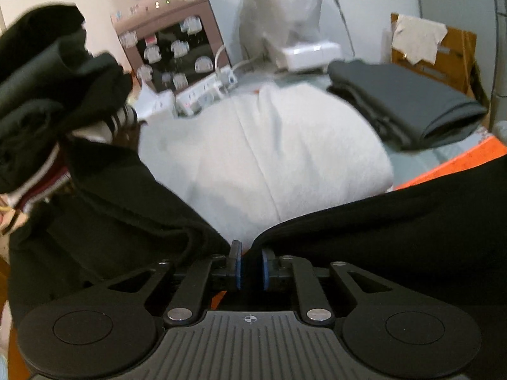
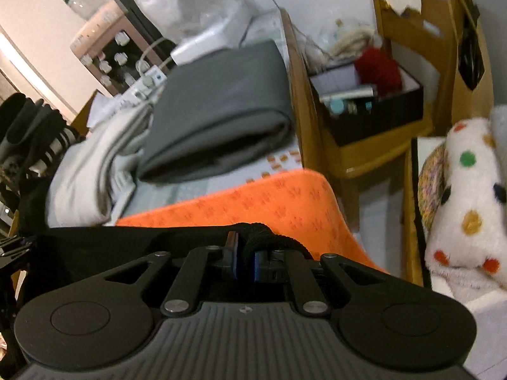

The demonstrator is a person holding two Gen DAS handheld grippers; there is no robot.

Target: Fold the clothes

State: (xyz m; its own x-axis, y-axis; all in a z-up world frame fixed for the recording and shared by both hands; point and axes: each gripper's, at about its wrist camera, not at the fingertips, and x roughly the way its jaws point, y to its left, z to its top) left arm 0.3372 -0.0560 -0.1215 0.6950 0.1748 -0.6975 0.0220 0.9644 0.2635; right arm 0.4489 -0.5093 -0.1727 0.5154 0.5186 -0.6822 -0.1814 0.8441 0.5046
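Observation:
A black garment (image 1: 396, 221) stretches across the bottom of both views, held up above an orange mat (image 2: 269, 199). My left gripper (image 1: 252, 264) is shut on its edge, cloth pinched between the blue pads. My right gripper (image 2: 245, 258) is shut on a bunched black hem (image 2: 259, 234) of the same garment (image 2: 126, 243). A folded white garment (image 1: 263, 158) and a folded dark grey one (image 1: 408, 101) lie beyond; both also show in the right wrist view, white (image 2: 92, 174) and grey (image 2: 218, 110).
A heap of dark and striped clothes (image 1: 47, 95) lies at the left. A pink appliance (image 1: 171, 38), a power strip (image 1: 206, 90) and a plastic-covered machine (image 1: 285, 15) stand at the back. A wooden chair with a box (image 2: 374, 107) and a spotted plush (image 2: 469, 196) are on the right.

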